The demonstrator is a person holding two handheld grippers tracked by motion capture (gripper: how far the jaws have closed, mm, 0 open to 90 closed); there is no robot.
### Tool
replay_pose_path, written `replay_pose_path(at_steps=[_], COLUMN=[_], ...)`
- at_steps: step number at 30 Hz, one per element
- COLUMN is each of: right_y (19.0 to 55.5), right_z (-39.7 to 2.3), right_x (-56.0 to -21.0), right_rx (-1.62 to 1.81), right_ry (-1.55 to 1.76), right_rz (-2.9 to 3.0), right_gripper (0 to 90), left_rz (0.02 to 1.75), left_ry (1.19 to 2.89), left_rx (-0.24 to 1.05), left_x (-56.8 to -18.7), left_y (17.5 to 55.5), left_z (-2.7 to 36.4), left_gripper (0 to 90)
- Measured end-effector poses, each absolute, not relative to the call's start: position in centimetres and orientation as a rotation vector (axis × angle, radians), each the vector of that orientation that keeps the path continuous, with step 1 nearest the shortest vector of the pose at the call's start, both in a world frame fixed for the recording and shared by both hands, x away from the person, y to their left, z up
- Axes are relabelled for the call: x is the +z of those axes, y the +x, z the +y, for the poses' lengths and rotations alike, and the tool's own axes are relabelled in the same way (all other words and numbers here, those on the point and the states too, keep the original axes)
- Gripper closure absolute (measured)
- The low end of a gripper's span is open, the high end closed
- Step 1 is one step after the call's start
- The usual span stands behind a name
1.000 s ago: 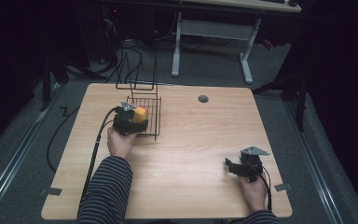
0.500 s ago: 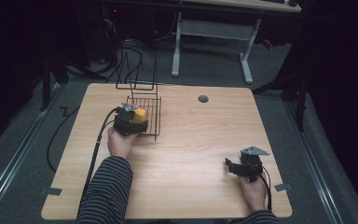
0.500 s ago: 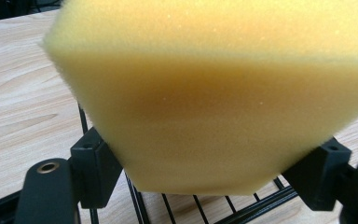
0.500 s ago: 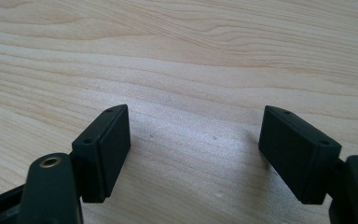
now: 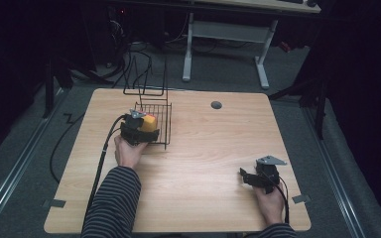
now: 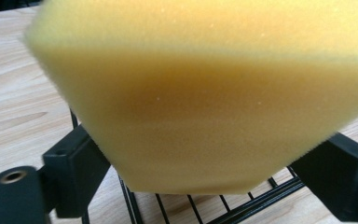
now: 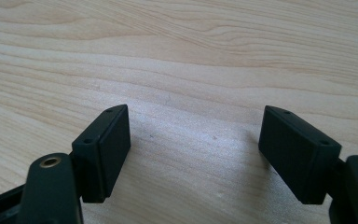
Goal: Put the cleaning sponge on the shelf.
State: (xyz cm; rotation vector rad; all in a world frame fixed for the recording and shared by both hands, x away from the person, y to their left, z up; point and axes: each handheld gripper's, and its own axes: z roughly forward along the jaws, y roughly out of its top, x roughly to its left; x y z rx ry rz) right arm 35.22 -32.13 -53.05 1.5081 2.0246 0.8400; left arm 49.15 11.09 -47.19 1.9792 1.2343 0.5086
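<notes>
A: What is held by the left gripper (image 5: pixel 146 130)?

B: A yellow foam sponge block (image 6: pixel 205 93) is clamped between its jaws, above the black wire basket (image 5: pixel 162 121) near the far left of the pale wooden bench (image 5: pixel 198 163).

A: And the right gripper (image 7: pixel 193 149)?

B: Its jaws are spread wide with nothing between them, well apart from the basket, low over bare bench.

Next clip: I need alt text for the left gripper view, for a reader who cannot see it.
A yellow sponge, seen close up, is clamped between the left gripper's two black jaws. Beneath it are the black bars of a wire basket on a light wooden table.
</notes>
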Motion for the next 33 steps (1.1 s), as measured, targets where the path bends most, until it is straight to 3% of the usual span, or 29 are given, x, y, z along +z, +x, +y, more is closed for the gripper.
replay_pose_path(at_steps=[6, 33], right_y=[35.2, 35.2], right_z=[-32.1, -32.1], right_x=[-53.0, -53.0], right_rx=[0.84, 0.84], right_ry=[1.508, 1.508], right_rz=[2.025, 2.025], right_gripper=[25.2, 25.2], left_rz=[1.215, 1.158], left_ry=[1.974, 1.92], left_rx=[0.488, 0.462], left_x=[-46.9, -45.6], left_y=[49.0, 46.6], left_z=[11.4, 13.2], left_gripper=[0.0, 0.0])
